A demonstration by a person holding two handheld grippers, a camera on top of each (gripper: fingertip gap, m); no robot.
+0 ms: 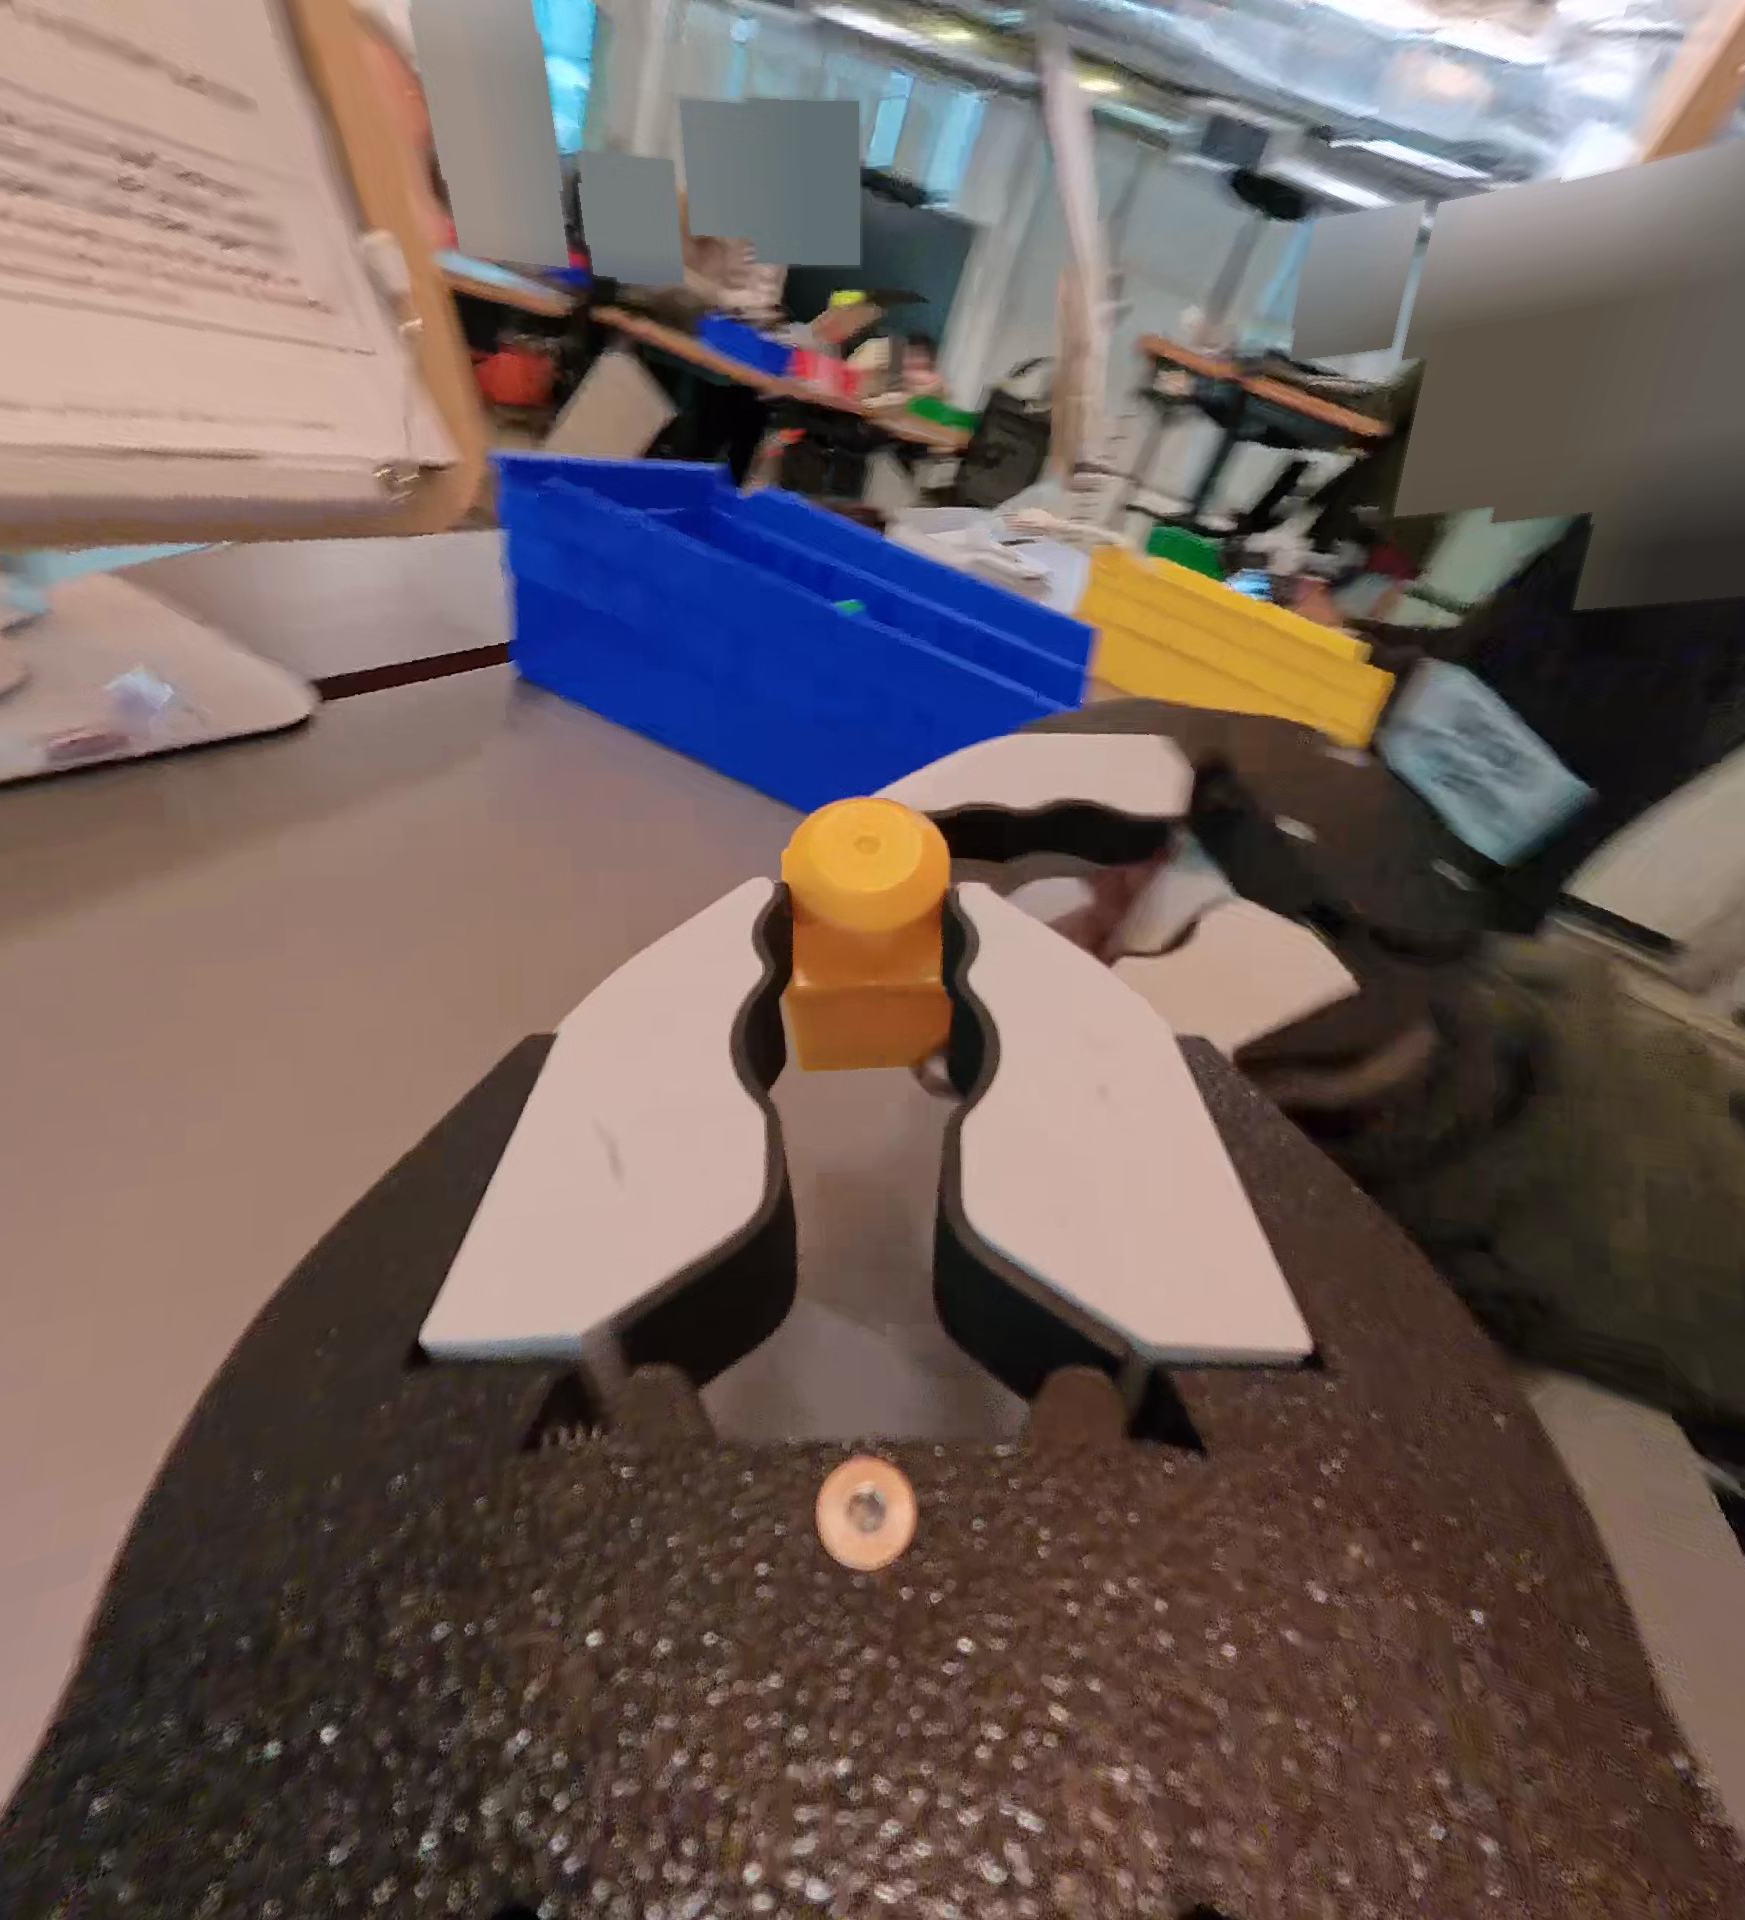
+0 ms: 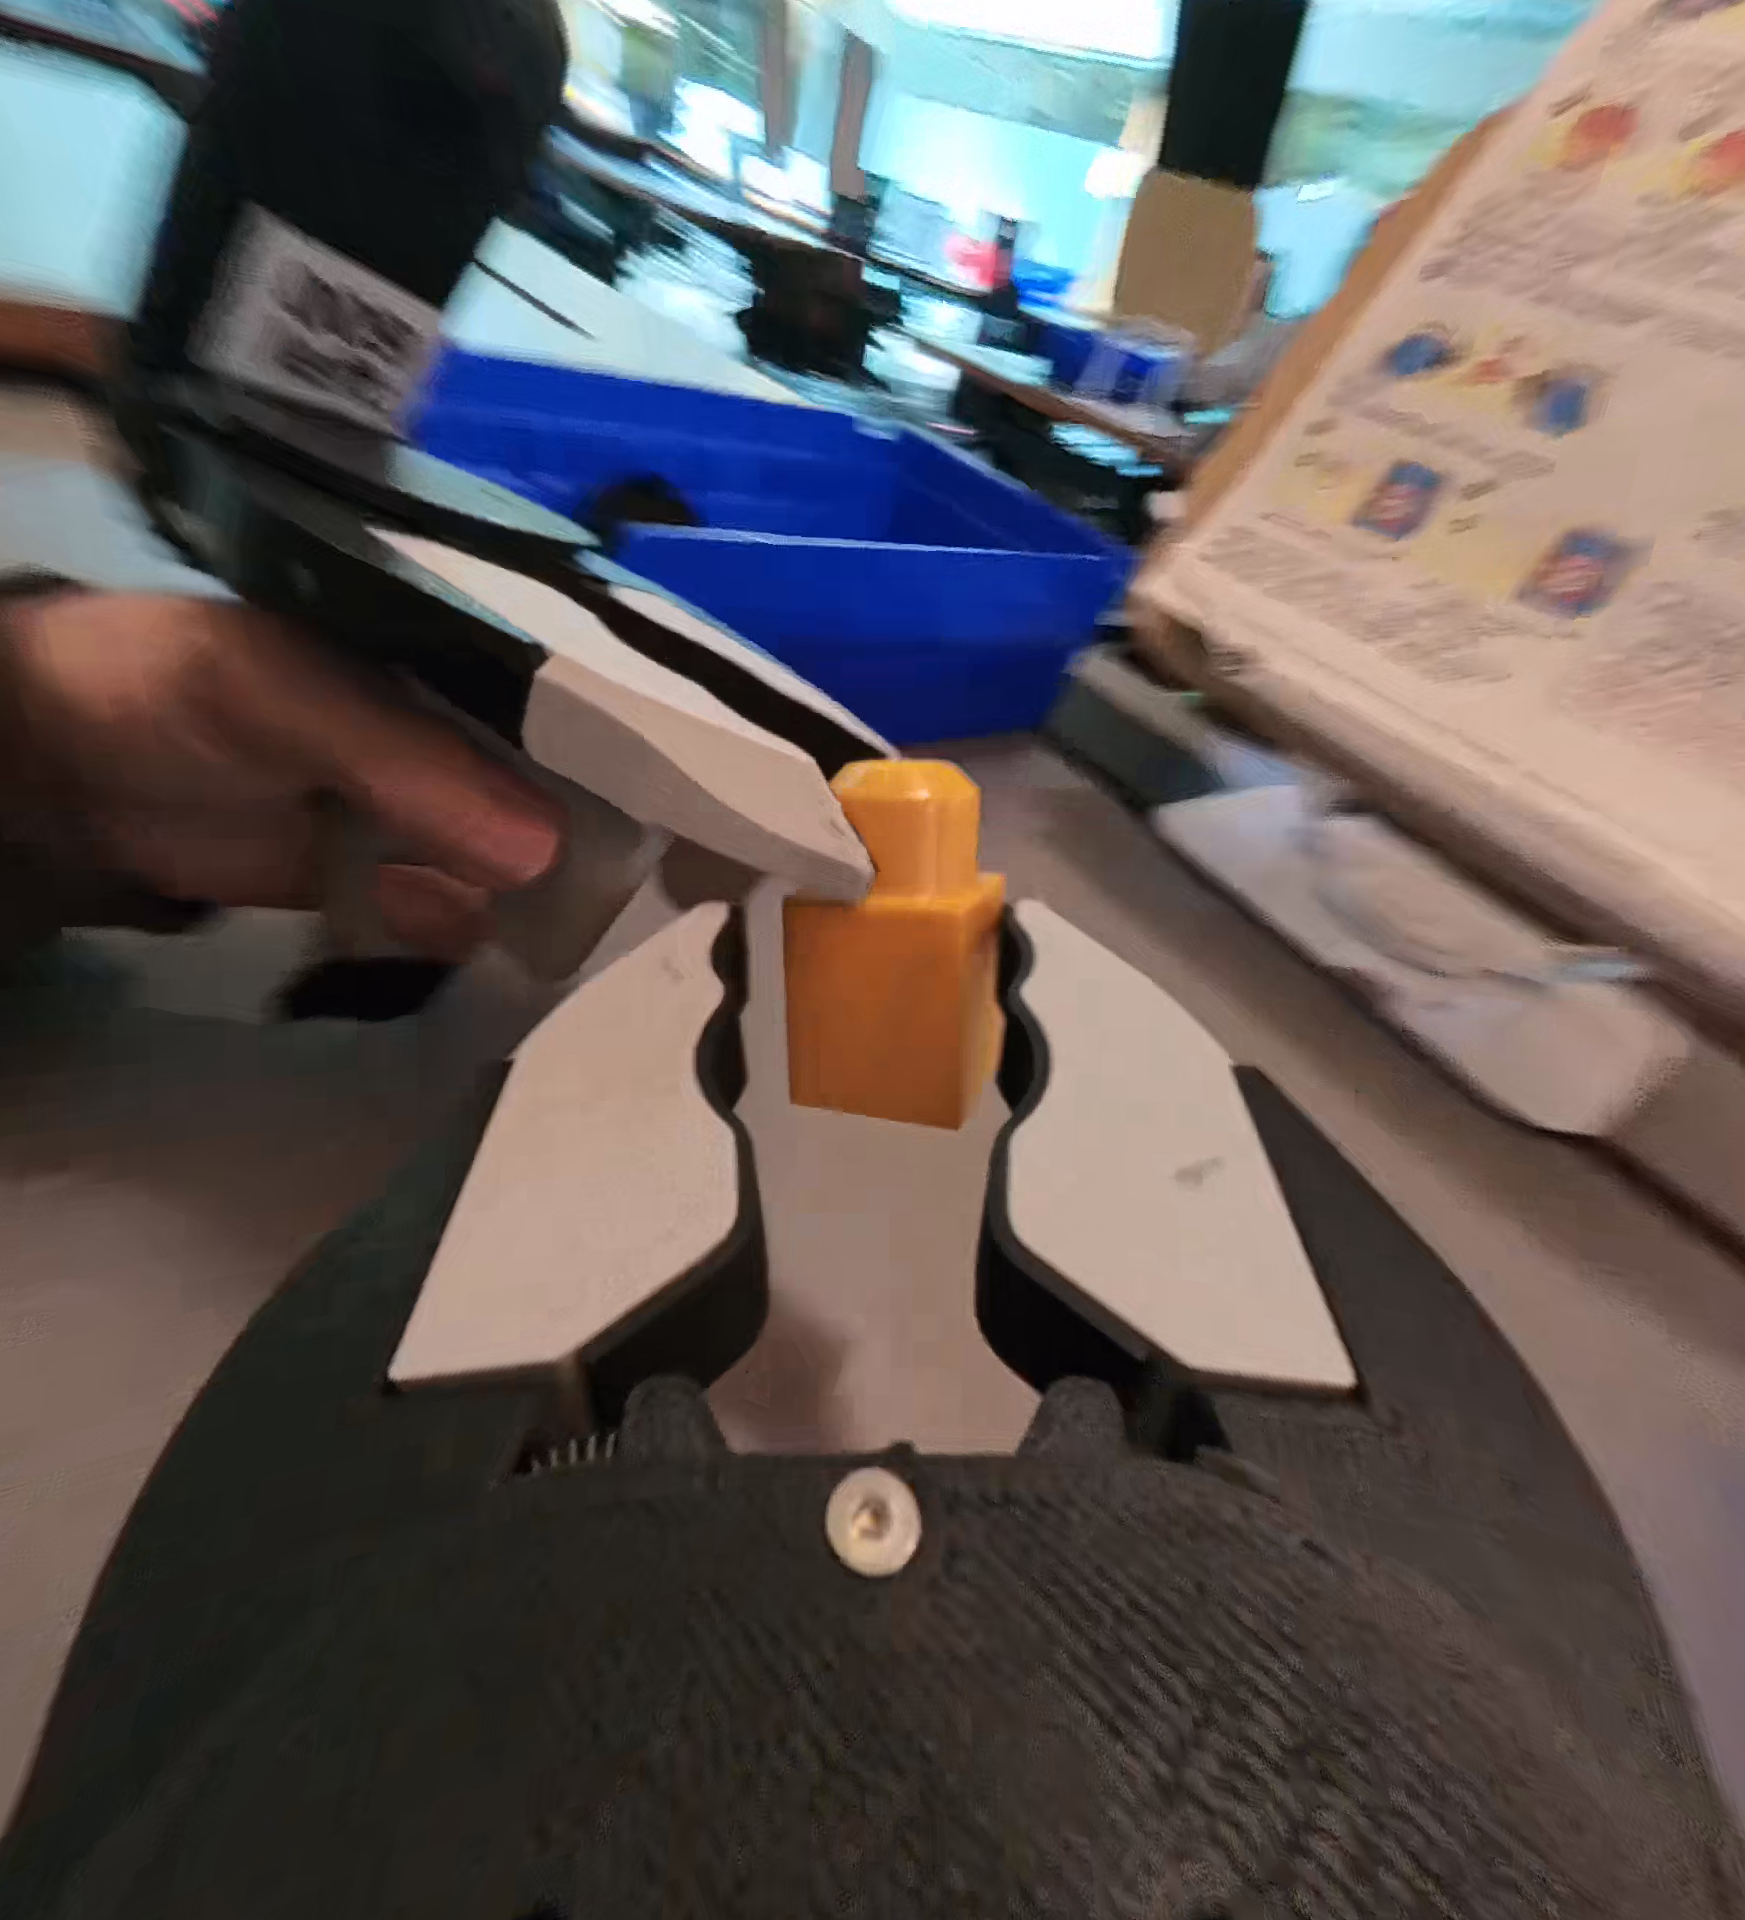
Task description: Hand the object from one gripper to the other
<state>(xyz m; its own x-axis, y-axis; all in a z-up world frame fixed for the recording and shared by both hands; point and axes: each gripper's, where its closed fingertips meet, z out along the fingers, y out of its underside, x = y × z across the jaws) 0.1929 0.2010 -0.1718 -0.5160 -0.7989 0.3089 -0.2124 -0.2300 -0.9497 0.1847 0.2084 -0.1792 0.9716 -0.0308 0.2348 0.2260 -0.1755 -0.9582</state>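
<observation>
— Where's the block now?

— The orange block (image 2: 889,1008) is up off the table (image 1: 224,987), caught between both tools. The left gripper (image 1: 860,909) has its jaws pinched on the narrow neck under the round cap. The square body hangs down into the mouth of the right gripper (image 2: 873,920).

— So has the right one got it?

— I'd say not quite. Its jaws are partly open around the body. The far side looks to be touching, but there's a sliver of gap on the near side. From where I stand, the left is carrying the weight.

— Mid-handover, then.

— That's my reading: the receiver is in place and the giver hasn't let go. Next the right jaws need to close square on the flat sides. Only then should the left open and back straight off the neck, so it doesn't twist the block out. It's a short piece and there's little room for two sets of tips.

— What else is about? Count it for me.

— One block and two grippers. I can see one hand (image 2: 224,758), on the left tool's handle. Beyond them sit one blue bin (image 1: 743,644) and one yellow bin (image 1: 1232,644) just beside it. A propped board of printed sheets (image 2: 1522,416) stands at the table's edge.
</observation>
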